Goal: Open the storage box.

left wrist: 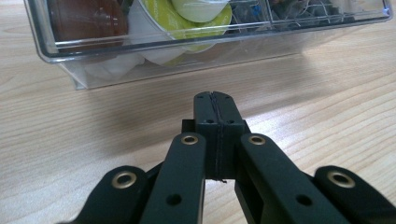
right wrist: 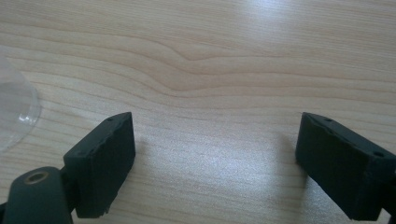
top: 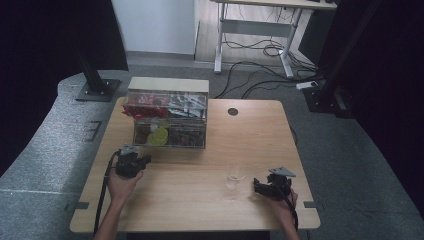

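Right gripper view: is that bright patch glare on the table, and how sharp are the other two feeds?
Right gripper view: yes, soft glare whitens the table at the top; the open jaws look slightly soft. Left gripper view: the shut left gripper is sharp, the clear organizer box behind it blurrier, with a shadow under it. High view: dim, dark at the edges; the clear cup is faint.

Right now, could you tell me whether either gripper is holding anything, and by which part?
Nothing is held: the left gripper is shut on nothing, the right gripper open over bare table.
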{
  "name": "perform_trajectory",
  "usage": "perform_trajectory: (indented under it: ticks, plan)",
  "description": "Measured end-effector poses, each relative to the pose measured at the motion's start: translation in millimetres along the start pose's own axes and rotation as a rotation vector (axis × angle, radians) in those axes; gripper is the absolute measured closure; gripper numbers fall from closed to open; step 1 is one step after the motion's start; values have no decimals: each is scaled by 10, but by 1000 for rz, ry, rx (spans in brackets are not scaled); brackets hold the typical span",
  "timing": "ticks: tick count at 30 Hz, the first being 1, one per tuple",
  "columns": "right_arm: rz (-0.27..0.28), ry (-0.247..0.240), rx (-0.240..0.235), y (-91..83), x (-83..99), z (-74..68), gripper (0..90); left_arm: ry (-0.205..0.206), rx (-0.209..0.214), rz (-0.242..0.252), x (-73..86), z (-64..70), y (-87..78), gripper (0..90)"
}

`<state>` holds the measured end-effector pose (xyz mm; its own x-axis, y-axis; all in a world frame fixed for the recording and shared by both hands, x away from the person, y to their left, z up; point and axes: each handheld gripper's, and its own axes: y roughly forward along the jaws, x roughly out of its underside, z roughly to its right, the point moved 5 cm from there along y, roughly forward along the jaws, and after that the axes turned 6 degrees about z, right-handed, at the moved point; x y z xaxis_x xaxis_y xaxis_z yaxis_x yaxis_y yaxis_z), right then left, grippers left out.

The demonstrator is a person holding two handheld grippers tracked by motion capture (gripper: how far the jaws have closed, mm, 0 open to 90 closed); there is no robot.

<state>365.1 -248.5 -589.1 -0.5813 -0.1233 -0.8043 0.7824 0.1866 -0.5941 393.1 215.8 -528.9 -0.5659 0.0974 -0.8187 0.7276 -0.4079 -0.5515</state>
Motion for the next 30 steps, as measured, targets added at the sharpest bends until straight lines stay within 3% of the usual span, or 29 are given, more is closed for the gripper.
perform_trajectory:
  ticks: [20, 30]
  plan:
    - [1, 2, 2, -3, 0, 3, 128, -33, -21, 5, -112, -153, 161, 900]
    - [1, 1, 2, -3, 0, 3, 129, -44, -30, 11, -155, -198, 158, 900]
